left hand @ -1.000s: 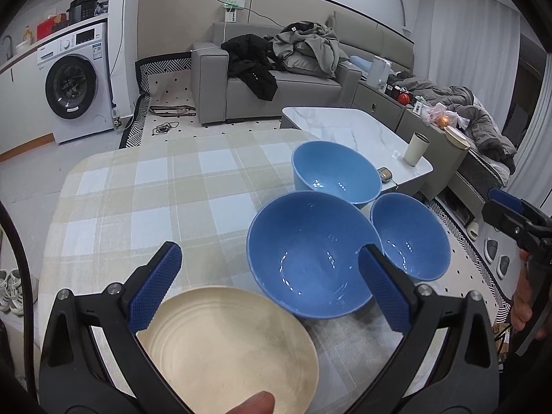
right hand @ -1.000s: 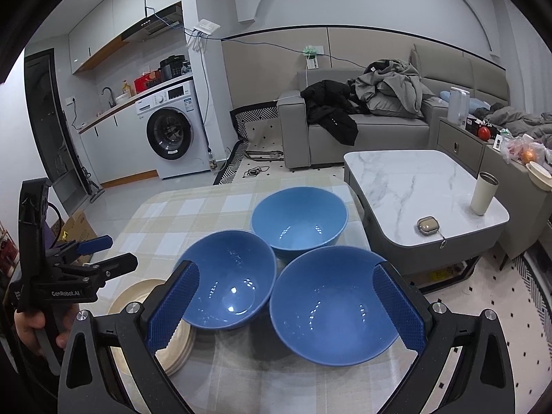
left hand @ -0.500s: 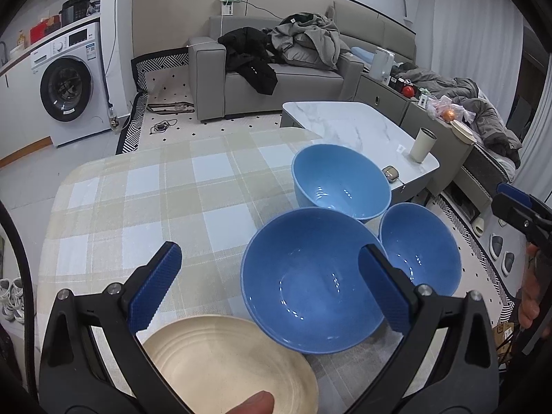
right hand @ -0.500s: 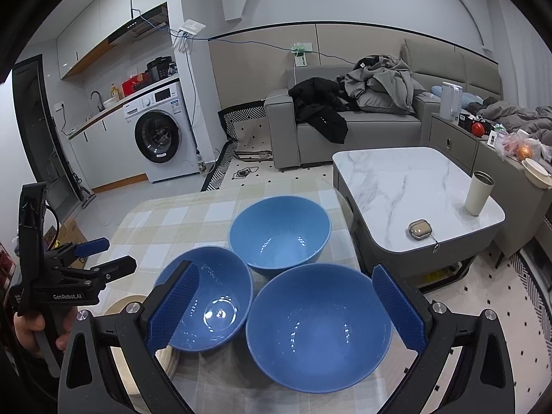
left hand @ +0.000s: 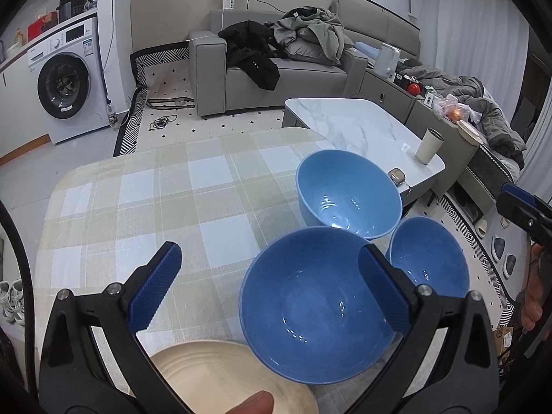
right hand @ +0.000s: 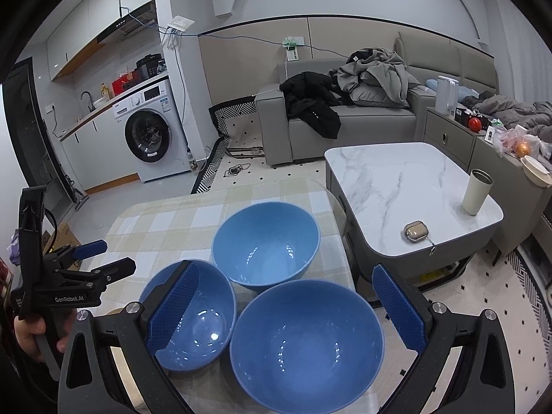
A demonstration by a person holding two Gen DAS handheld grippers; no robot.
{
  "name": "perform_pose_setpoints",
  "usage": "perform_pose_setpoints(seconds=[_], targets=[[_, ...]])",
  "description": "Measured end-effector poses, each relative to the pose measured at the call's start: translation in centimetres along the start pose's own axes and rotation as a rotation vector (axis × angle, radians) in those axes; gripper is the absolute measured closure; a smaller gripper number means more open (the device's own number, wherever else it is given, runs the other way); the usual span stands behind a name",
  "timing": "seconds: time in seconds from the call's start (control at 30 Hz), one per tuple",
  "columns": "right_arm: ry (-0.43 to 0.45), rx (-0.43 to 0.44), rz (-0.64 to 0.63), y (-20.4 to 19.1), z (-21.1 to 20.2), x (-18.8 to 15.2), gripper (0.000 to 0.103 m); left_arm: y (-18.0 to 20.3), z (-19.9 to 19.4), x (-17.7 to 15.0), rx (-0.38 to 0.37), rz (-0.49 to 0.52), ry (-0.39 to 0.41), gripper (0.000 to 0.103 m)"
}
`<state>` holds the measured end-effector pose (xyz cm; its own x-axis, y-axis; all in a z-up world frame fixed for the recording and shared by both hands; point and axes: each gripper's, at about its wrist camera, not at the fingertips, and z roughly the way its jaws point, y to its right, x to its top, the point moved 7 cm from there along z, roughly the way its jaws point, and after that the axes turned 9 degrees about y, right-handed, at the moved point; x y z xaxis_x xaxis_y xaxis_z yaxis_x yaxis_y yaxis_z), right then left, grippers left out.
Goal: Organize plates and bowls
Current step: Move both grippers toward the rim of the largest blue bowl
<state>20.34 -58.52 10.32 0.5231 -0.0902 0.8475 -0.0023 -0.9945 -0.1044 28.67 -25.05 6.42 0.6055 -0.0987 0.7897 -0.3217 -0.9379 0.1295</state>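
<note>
Two sets of tongs hover over the table, both with their blue pads spread wide apart and holding nothing. The left tongs (left hand: 269, 286) frame checked cloth at their centre, with the right pad overlapping the rim of the nearest blue bowl (left hand: 317, 305) at about 4 o'clock in that view. A cream plate (left hand: 234, 377) lies at 6 o'clock, tucked just under that bowl's near edge. The right tongs (right hand: 286, 305) straddle the front blue bowl (right hand: 307, 341), while their left pad hangs over the smaller blue bowl (right hand: 193, 317) at 8 o'clock. A third, deeper blue bowl (right hand: 265, 241) sits at 12 o'clock.

All three bowls crowd together, rims touching or nearly so. A closing pad would likely nudge a neighbour instead of seating on one rim, and glossy curved walls could slip out of a shallow pinch.

From the right wrist, the front bowl seems to sit close to the right edge of the table (right hand: 165, 220), with floor and a marble coffee table (right hand: 396, 179) beyond at 2 o'clock; a sideways shove could tip it off. Open room lies toward 10 o'clock in the left view, where bare cloth stretches away.
</note>
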Motion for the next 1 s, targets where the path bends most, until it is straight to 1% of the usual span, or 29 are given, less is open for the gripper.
perform_pose_setpoints(seconds=[0.4,0.57,1.0], targets=[[-0.024,-0.006,0.014,0.6,2.4,1.1,0.001,-0.3,2.5,1.5,0.002,-0.005,-0.015,0.001],[-0.037,-0.016,0.007,1.0,3.6,1.1,0.001,-0.2,3.3,1.8,0.0,-0.003,-0.018,0.001],[-0.084,-0.033,0.005,2.1,7.2,0.8,0.001,0.5,7.1,2.4,0.001,0.0,-0.058,0.001]])
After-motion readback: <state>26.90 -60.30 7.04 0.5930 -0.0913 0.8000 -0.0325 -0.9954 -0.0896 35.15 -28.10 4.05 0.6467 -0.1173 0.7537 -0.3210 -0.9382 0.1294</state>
